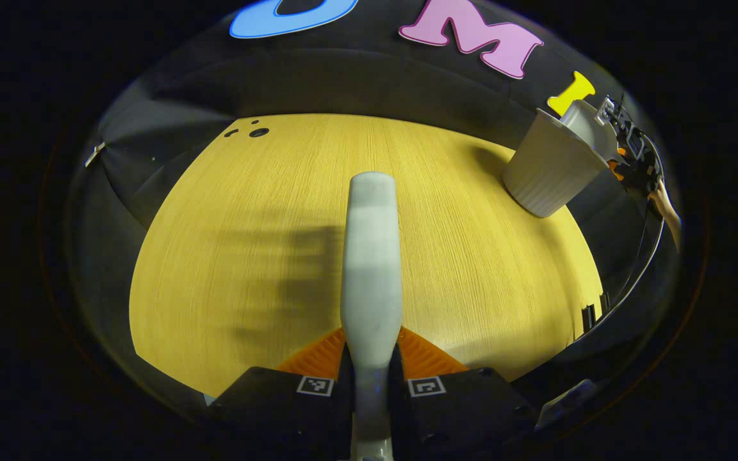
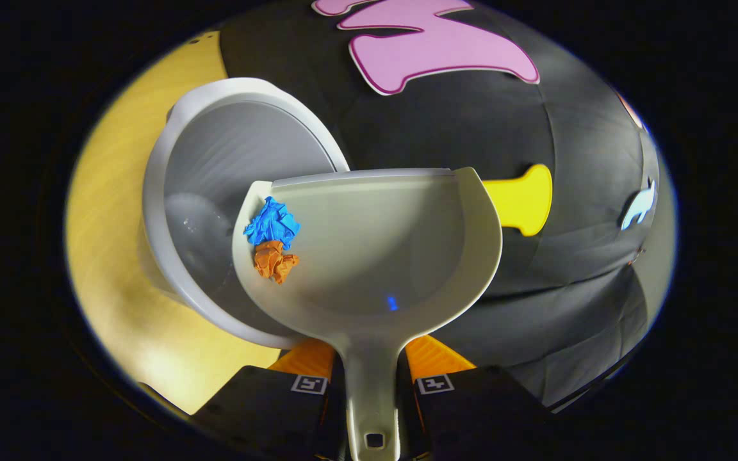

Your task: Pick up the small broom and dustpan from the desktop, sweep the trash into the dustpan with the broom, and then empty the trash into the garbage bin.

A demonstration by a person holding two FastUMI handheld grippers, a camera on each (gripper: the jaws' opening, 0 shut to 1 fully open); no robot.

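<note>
The right gripper [image 2: 369,384] is clamping the dustpan [image 2: 375,256] handle, tipping 2 paper scraps [image 2: 273,240] leftward over the bin [image 2: 170,160]; the left gripper [image 1: 370,378] is apparently pinching the broom [image 1: 372,256], pointing forward.

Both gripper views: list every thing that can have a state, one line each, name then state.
dustpan: held by its handle, tilted over the bin, trash still in it.
blue paper wad: in the dustpan, at its left edge.
orange paper wad: in the dustpan, touching the blue one.
garbage bin: open, upright on the desktop.
broom: held above the desktop.
right gripper: shut on the dustpan handle.
left gripper: shut on the broom.
</note>
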